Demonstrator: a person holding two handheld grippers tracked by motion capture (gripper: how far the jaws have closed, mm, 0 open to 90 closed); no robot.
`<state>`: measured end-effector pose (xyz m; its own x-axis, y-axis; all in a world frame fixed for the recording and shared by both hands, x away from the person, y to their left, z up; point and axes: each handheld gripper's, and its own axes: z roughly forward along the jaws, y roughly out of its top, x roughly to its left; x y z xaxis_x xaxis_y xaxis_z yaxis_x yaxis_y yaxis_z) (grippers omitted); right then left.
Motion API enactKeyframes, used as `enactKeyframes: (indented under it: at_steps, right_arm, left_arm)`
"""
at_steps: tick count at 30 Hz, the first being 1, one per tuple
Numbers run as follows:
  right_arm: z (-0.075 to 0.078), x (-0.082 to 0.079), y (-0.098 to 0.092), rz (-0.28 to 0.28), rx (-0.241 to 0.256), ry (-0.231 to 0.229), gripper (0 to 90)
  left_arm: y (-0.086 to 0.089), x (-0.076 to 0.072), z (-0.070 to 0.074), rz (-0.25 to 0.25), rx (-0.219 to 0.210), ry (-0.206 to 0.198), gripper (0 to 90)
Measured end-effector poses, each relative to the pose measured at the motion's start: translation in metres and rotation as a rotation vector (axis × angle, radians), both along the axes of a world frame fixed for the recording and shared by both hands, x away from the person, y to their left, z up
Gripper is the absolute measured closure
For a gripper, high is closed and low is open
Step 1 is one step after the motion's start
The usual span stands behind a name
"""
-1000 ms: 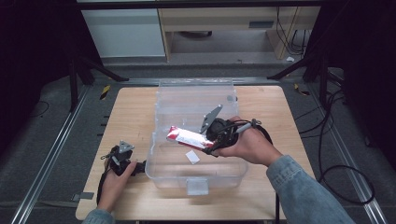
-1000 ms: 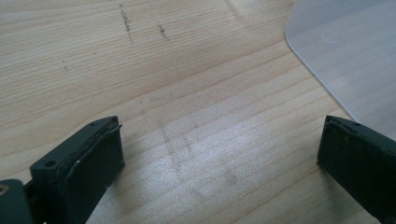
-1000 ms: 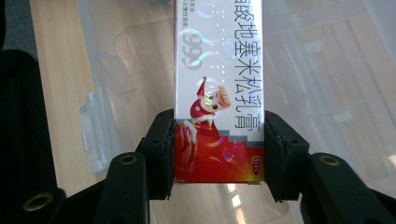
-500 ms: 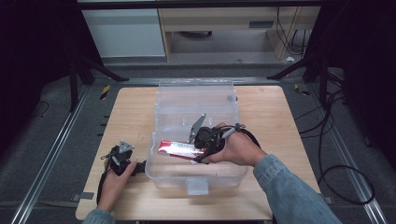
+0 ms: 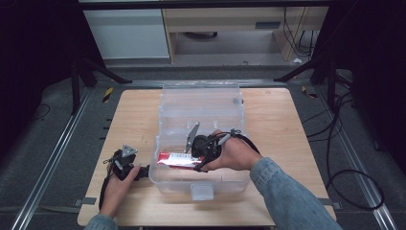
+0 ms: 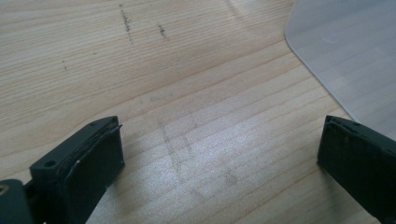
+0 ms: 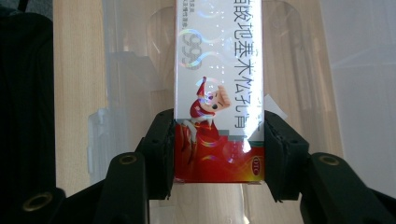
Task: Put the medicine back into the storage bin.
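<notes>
A clear plastic storage box (image 5: 201, 184) stands open in the middle of the wooden table (image 5: 277, 120), its lid (image 5: 201, 96) tipped back. My right gripper (image 5: 195, 158) hangs inside the box and is shut on a red and silver carton (image 5: 176, 159) that lies level, pointing left. In the right gripper view the jaws clamp the carton (image 7: 219, 135) at its red end over the clear box floor (image 7: 130, 79). My left gripper (image 5: 143, 171) rests on the table beside the box's left wall. Its jaws stand wide open (image 6: 219, 158) over bare wood, with a box corner (image 6: 350, 51) ahead.
Metal rails (image 5: 52, 158) run along both sides of the table. Black cables (image 5: 344, 158) trail on the floor at the right. A cabinet (image 5: 129, 28) and a low wooden shelf (image 5: 225, 24) stand beyond the far edge.
My right gripper has carried the carton leftward and lower into the box, and the carton has levelled out. The left gripper has stayed put.
</notes>
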<state>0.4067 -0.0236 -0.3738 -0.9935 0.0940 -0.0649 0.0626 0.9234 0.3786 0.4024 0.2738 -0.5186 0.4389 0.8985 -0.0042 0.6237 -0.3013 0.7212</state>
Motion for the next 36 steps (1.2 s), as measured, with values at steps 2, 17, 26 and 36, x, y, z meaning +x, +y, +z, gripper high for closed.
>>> enactKeyframes:
  at_steps: [2, 17, 26, 36]
  right_arm:
    - [-0.003, 0.001, 0.003, 0.005, -0.002, 0.004, 51.5]
    - [-0.022, 0.009, 0.016, 0.047, -0.027, 0.034, 51.5]
    - [-0.027, 0.013, 0.018, 0.052, -0.023, 0.039, 51.5]
    - [-0.036, 0.014, 0.023, 0.063, -0.035, 0.042, 51.4]
  left_arm:
    - [0.000, 0.000, 0.000, 0.000, 0.000, 0.000, 0.0]
    - [0.000, 0.000, 0.000, -0.003, -0.001, 0.000, 0.0]
    - [0.000, 0.000, 0.000, -0.003, -0.001, 0.000, 0.0]
    - [0.001, 0.000, 0.000, -0.006, 0.000, 0.000, 0.0]
